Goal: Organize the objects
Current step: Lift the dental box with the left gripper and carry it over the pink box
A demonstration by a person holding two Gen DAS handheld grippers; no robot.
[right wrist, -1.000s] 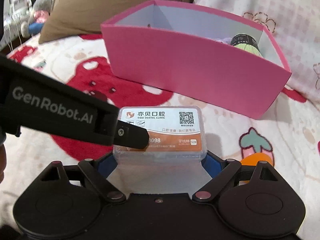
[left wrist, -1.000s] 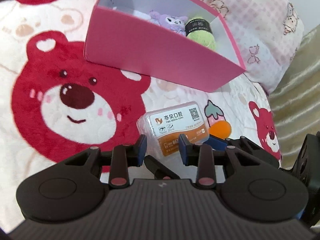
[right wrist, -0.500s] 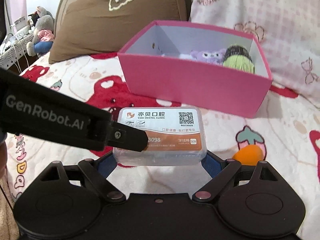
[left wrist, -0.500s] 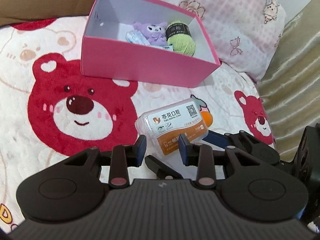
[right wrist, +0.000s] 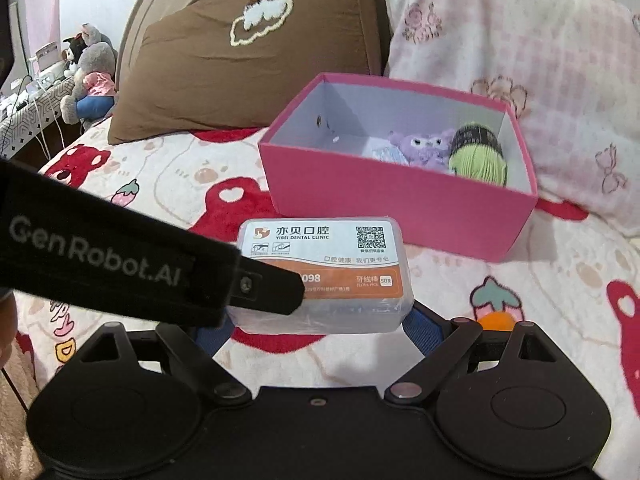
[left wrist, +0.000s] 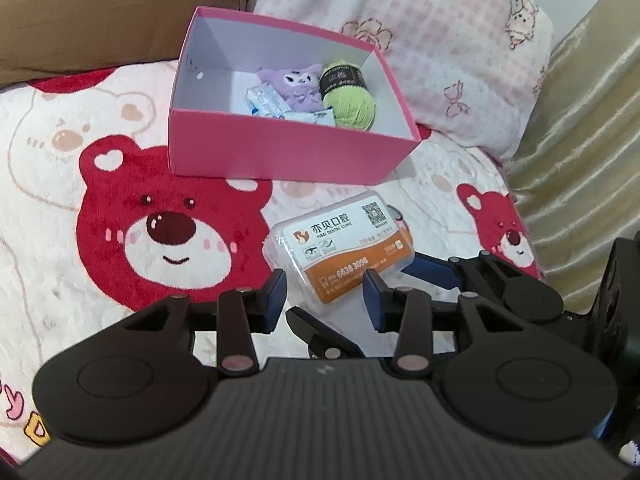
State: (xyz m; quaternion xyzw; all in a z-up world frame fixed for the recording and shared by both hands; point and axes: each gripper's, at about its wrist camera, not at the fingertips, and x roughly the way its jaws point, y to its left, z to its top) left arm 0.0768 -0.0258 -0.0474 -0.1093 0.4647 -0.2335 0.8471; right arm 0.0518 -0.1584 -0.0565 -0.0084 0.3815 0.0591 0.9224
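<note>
A clear plastic floss-pick box (right wrist: 320, 272) with a white and orange label hangs above the bear blanket. My right gripper (right wrist: 320, 322) is shut on its two short ends. In the left wrist view the same floss-pick box (left wrist: 340, 246) has its near corner between the fingers of my left gripper (left wrist: 324, 292). Those jaws are opening, and the pads do not visibly press on the box. One left finger (right wrist: 272, 292) lies across the label's near left corner. Behind stands an open pink box (left wrist: 280, 152) holding a purple plush (left wrist: 294, 84), green yarn (left wrist: 350, 100) and small packets (left wrist: 266, 100).
The bed is covered by a white blanket with red bears (left wrist: 172, 240). A brown pillow (right wrist: 248, 60) and a pink checked pillow (right wrist: 520, 48) lean behind the pink box (right wrist: 400, 208). An orange ball (right wrist: 496, 320) lies on the blanket at the right. Gold fabric (left wrist: 580, 140) hangs on the right.
Both grippers have risen with the floss-pick box. The pink box now looks lower and farther, and its inside shows. The left jaws stand slightly wider.
</note>
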